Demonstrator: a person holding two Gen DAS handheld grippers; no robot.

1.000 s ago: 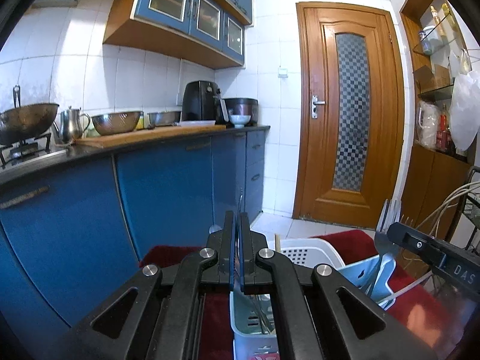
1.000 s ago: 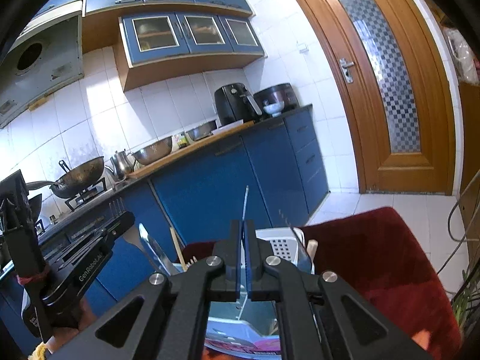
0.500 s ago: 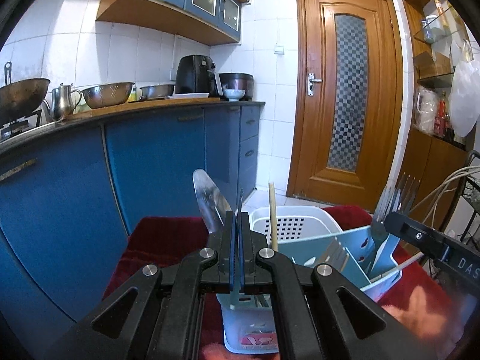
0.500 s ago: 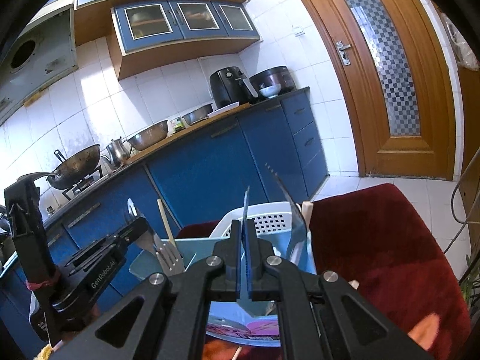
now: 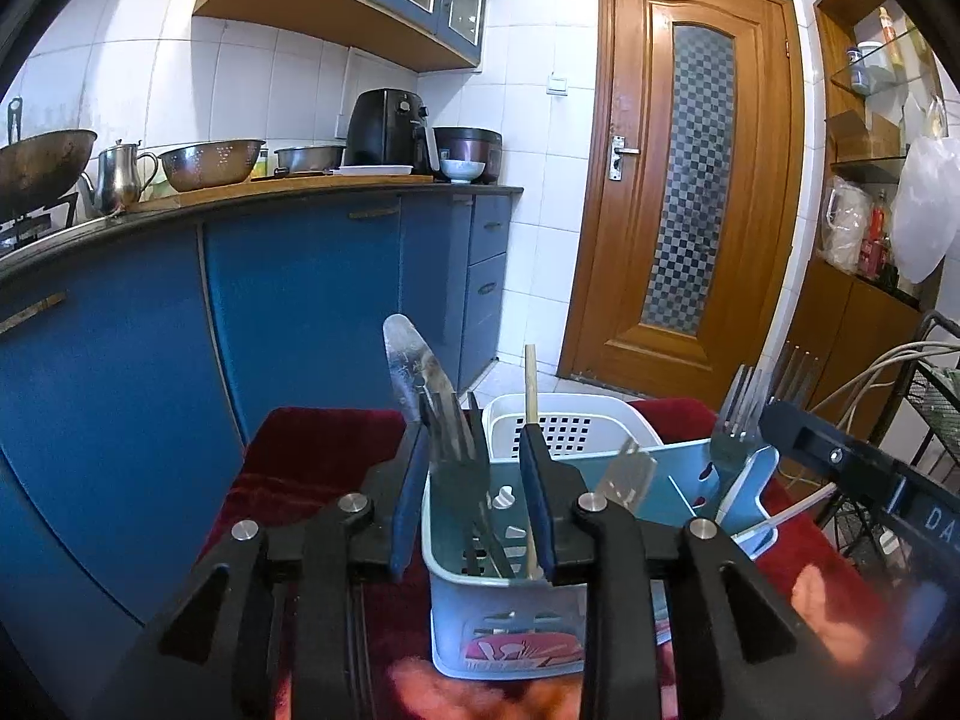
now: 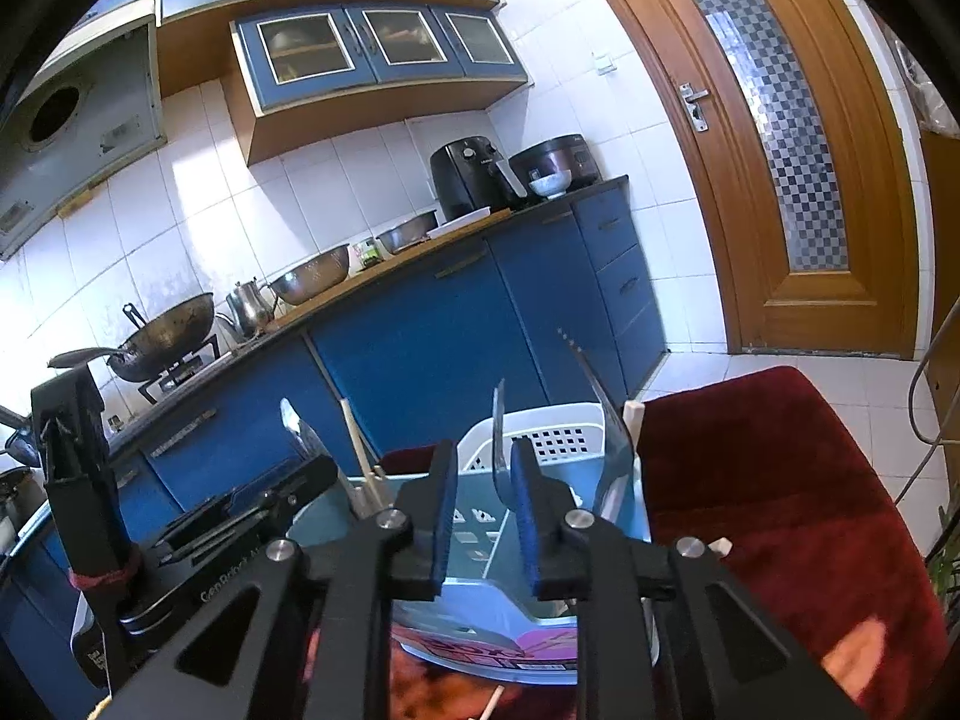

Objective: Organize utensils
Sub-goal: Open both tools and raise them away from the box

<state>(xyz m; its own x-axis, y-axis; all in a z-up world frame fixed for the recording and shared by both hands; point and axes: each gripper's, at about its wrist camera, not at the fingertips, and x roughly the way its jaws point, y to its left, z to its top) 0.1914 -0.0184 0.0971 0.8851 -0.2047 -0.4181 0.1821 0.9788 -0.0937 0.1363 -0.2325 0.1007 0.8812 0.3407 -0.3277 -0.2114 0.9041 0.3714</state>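
Note:
A light blue utensil caddy [image 5: 510,618] stands on a dark red cloth, with a white perforated basket [image 5: 564,426] behind it. It holds a knife [image 5: 414,378], a wooden chopstick [image 5: 530,384] and forks [image 5: 735,426]. My left gripper [image 5: 474,492] is open, its pads either side of the knife and a fork in the caddy's left compartment. My right gripper [image 6: 483,516] is open over the caddy [image 6: 480,606], with a thin utensil [image 6: 498,450] standing between its pads. The right gripper's body shows at the right of the left wrist view [image 5: 840,468].
Blue kitchen cabinets [image 5: 300,324] run along the left with bowls, a kettle and a wok on the counter. A wooden door [image 5: 690,210] is behind. The red cloth [image 6: 780,510] spreads to the right. Cables and a wire rack [image 5: 936,396] stand at the far right.
Both grippers have lowered toward the caddy and opened their jaws. The utensils they pinched earlier now stand in the caddy between the open pads.

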